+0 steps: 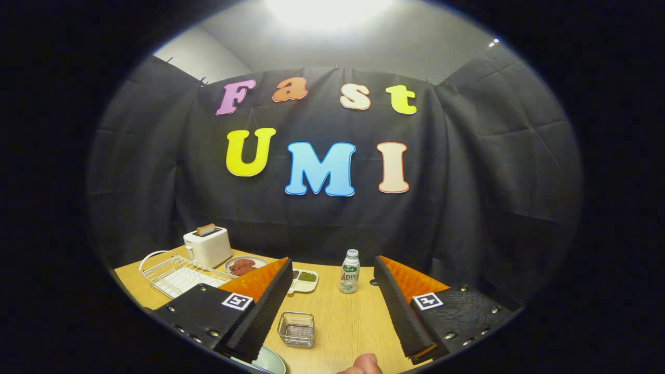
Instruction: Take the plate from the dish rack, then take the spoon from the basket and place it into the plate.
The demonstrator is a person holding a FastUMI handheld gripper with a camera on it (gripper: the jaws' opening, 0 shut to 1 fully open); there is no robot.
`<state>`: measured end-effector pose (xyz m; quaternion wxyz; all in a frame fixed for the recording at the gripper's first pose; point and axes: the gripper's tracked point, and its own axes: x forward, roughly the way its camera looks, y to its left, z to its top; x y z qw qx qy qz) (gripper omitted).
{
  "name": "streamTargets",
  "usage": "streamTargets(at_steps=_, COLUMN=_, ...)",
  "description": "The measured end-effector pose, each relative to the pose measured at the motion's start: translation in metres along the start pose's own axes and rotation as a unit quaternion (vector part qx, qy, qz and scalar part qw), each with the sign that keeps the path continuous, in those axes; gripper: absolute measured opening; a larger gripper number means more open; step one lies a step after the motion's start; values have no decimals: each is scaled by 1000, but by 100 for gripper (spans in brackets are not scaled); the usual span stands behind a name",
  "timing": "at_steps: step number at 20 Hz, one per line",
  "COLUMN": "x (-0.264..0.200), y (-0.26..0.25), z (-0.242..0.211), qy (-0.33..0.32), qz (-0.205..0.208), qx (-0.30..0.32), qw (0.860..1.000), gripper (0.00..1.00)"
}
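Observation:
My gripper (332,267) is open and held above the wooden table (353,322), its black-and-orange fingers (260,311) wide apart with nothing between them. Down between the fingers stands a small metal mesh basket (296,329); I see no spoon in it. A pale green plate (273,359) lies on the table just under the base of the left finger, mostly hidden, so I cannot tell what lies on it. The white wire dish rack (174,272) stands beyond the left finger and holds no plate.
A white toaster (208,245) with a slice of bread stands behind the rack. Beside it are a plate of sausages (243,266), a divided dish (305,279) and a small bottle (349,271). A fingertip of a hand (362,364) shows close below.

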<state>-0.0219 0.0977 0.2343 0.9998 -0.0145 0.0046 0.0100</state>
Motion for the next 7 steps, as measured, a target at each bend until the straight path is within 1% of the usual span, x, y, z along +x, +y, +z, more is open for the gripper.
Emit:
streamTargets(at_steps=3, x=5, y=-14, z=-5, qy=-7, qz=11, qx=32, qw=999, gripper=97)
streamTargets(at_steps=7, x=24, y=-46, z=-29, qy=0, qz=6, qx=38, qw=999, gripper=97)
